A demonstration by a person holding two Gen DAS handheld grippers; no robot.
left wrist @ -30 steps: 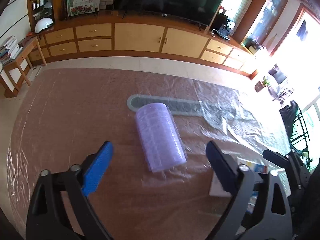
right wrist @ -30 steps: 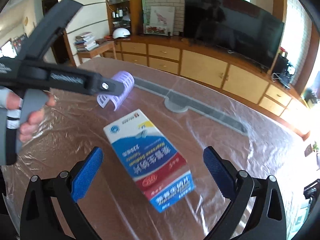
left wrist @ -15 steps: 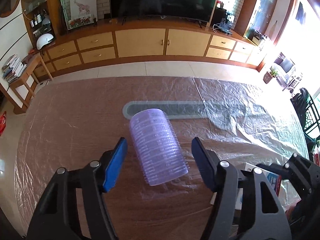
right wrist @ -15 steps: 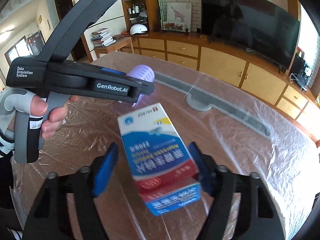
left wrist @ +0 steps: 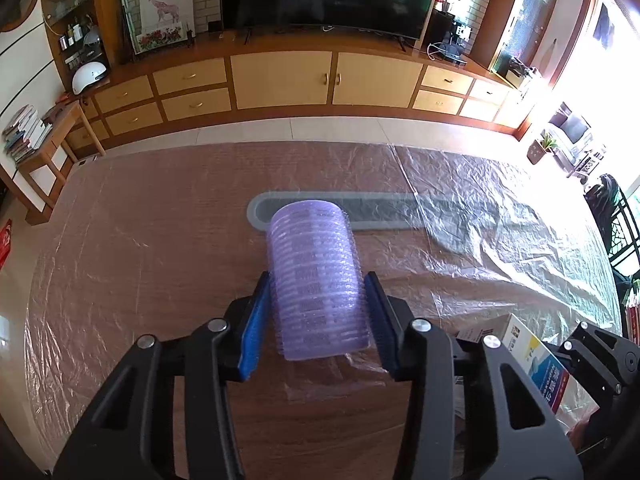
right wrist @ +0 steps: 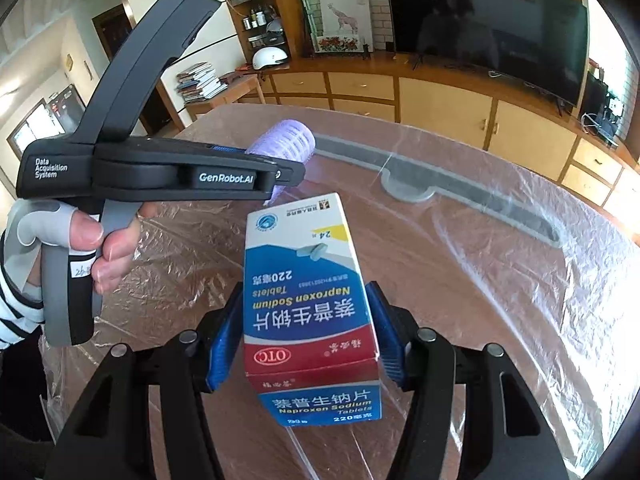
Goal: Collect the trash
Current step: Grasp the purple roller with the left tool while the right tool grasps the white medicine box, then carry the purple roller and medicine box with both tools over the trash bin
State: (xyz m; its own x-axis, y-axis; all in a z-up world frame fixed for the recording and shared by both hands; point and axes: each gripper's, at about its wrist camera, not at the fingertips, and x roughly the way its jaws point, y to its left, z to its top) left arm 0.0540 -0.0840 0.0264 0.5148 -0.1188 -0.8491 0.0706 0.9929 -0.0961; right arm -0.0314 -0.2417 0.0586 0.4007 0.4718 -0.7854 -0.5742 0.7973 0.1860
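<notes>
Trash is in hand on both sides. Left hand-held gripper (left wrist: pixel 316 320) has its blue pads pressed against the sides of a purple roller (left wrist: pixel 316 280), a ribbed plastic cylinder that points forward along the fingers, its far end over the grey strip (left wrist: pixel 384 208) set into the bench (left wrist: pixel 140 240). Whether the roller is lifted or rests on the plastic sheet (left wrist: pixel 500 216) cannot be told from the left view; in the right view it seems to hang above the sheet. Right hand-held gripper (right wrist: pixel 306 332) is clamped on a pill box (right wrist: pixel 308 292), a blue, white and red carton marked Naproxen Sodium Tablets, held clear of the bench with its printed face up and its near end jutting back past the pads. The two tools sit close together, the left one crossing the upper left of the right view.

By my reading, the pick-up step is done for both items and the carry comes next. No bin or bag shows in either view, so the next move calls for finding the container, then bringing each piece over it and letting go. The roller's bristly, round surface may slip or roll between the pads if the squeeze loosens on the way.
</notes>
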